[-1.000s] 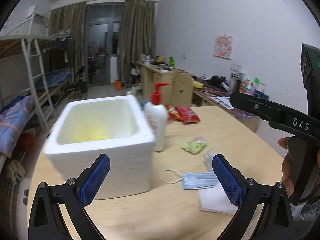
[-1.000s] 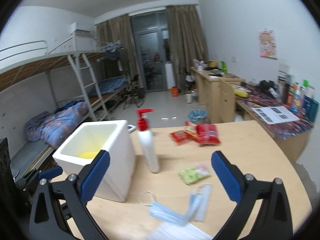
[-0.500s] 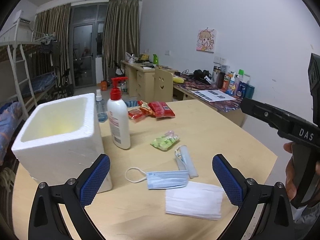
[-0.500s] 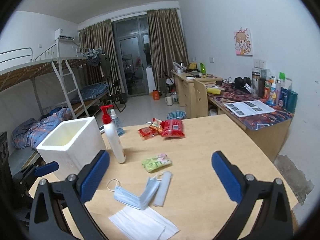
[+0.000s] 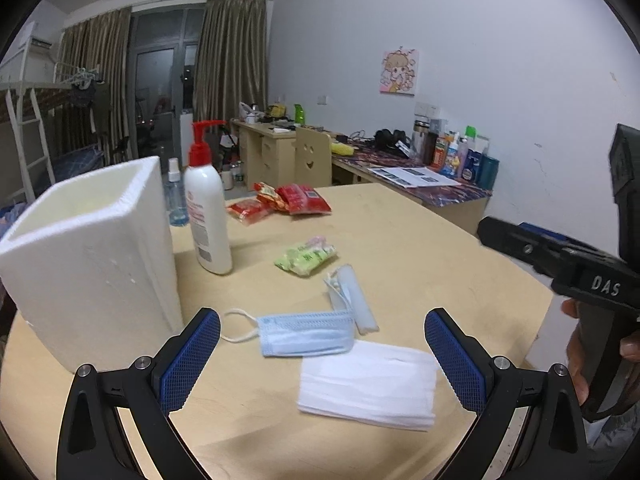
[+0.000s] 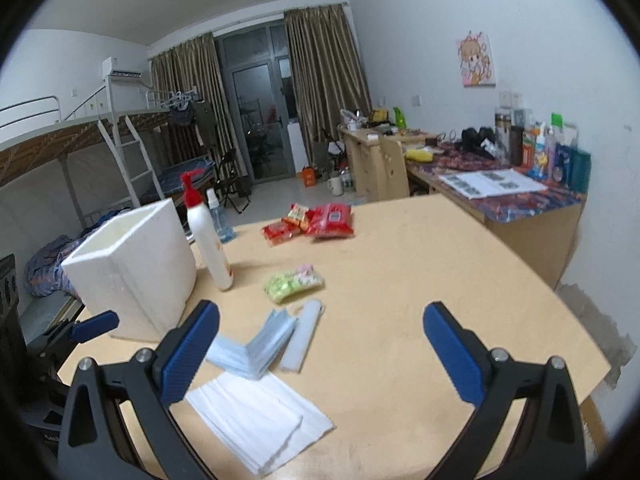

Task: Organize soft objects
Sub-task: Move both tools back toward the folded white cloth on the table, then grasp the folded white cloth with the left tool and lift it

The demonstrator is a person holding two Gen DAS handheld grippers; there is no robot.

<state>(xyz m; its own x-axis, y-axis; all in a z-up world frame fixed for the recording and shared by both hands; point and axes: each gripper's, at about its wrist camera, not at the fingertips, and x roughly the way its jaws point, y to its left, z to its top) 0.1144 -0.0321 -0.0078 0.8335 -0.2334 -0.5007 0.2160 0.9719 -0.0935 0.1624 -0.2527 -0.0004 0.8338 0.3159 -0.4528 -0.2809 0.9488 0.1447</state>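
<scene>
A blue face mask lies on the wooden table, beside a folded pale mask and a white mask. A green snack pack sits farther back. The white foam box stands at the left. My left gripper is open, hovering just in front of the blue and white masks. My right gripper is open above the table, with the masks near its left finger. Nothing is held.
A white pump bottle with a red top and a small spray bottle stand beside the box. Red snack packs lie at the far side. A cluttered desk runs along the right wall.
Both grippers have pulled back and swung right; the foam box has slid to the left of each view and the masks now lie in front of the open fingers.
</scene>
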